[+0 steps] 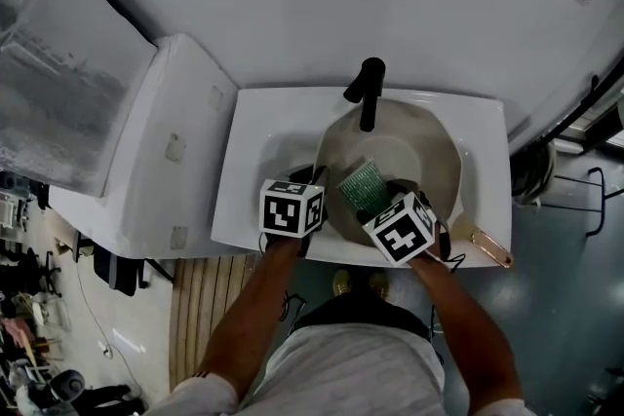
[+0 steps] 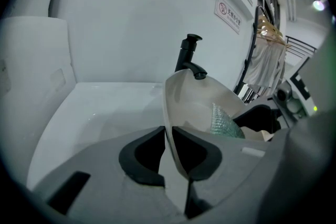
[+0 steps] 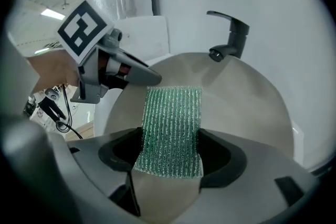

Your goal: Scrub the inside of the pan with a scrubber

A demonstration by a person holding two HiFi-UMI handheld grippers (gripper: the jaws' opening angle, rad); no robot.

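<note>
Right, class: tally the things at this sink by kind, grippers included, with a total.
Grippers: 2 (left gripper, right gripper)
Pan: 1
Green scrubber: 1
Black faucet: 1
Sink: 1
Total: 6

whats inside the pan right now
Only the green scrubber, pinched in the right claw and held at the pale inner wall of the pan. The rest of the inside looks bare. The patch under the scrubber is covered, so its state can't be seen.

2 bare forearms (image 1: 246, 312) extend forward, nearly parallel. Left gripper (image 2: 167, 150): jaws closed on the rim of the pan (image 2: 195, 98). Right gripper (image 3: 170, 153): jaws closed on the green scrubber (image 3: 173, 118).
</note>
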